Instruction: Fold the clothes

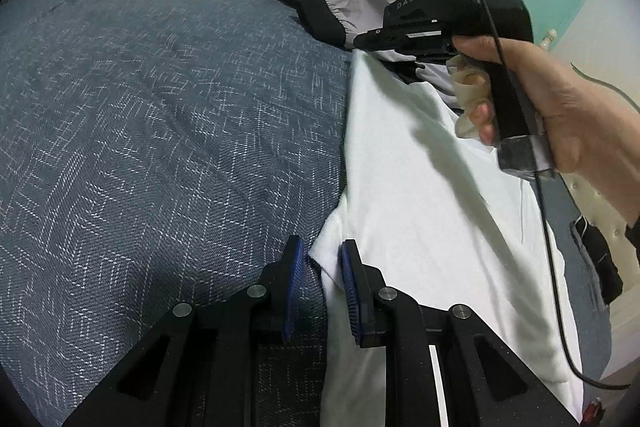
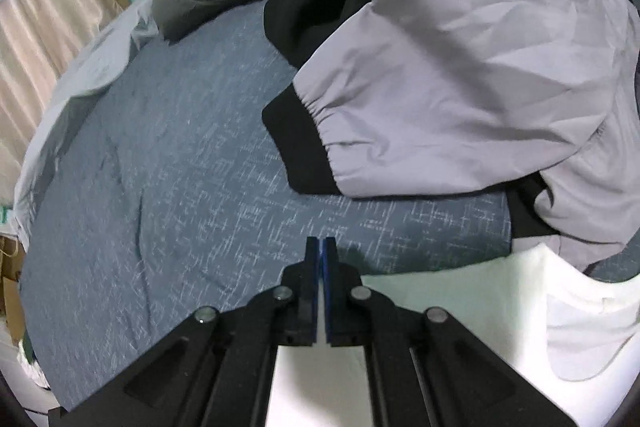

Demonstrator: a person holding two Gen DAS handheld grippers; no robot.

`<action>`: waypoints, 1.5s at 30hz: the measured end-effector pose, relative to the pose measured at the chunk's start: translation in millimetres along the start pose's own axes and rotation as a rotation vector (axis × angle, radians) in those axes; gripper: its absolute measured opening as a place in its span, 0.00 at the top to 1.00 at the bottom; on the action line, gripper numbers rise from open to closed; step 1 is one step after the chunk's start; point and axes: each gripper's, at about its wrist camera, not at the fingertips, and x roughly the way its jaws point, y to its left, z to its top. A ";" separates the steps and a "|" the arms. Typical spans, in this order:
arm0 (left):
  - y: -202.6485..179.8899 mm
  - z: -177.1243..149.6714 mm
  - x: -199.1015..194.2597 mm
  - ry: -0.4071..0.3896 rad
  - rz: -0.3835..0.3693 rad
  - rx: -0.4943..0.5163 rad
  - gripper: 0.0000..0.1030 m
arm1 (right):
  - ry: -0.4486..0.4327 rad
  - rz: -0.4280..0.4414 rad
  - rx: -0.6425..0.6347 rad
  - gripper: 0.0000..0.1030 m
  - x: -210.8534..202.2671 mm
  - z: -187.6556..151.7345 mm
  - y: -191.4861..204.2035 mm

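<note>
Blue woven bedspread (image 1: 160,131) under me; my left gripper (image 1: 322,269) pinches the white cotton T-shirt's (image 1: 420,211) edge. My right gripper (image 2: 321,259), pads together and empty, must next open and catch cloth just right of it.

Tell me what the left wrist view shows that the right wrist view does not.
Only the left wrist view: the left claw shut on the edge of the white garment, plus the person's hand holding the right tool. Only the right wrist view: the right claw shut with nothing between its pads, and a beige curtain. Both share the blue bedspread, the grey-and-black jacket and the white garment.
</note>
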 end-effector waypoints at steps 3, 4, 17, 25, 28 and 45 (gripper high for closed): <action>-1.3 0.6 1.2 0.000 0.005 0.005 0.80 | 0.001 0.009 0.026 1.00 8.2 4.2 -6.5; -1.1 0.6 1.6 0.000 0.005 0.006 0.80 | -0.001 0.014 0.026 1.00 9.6 4.8 -6.2; 20.1 3.1 -10.2 0.016 -0.076 -0.121 0.81 | -0.141 0.061 0.015 0.99 -87.9 -50.1 -44.0; 25.7 1.6 -26.4 -0.017 -0.049 -0.153 0.81 | -0.154 0.068 0.126 0.99 -159.0 -149.0 -94.4; 24.7 1.4 -29.5 -0.021 -0.037 -0.142 0.81 | -0.158 0.049 0.183 0.99 -179.9 -181.8 -119.0; 10.8 -0.1 -13.6 0.009 -0.035 -0.079 0.93 | -0.189 0.007 0.408 0.99 -242.1 -312.2 -195.3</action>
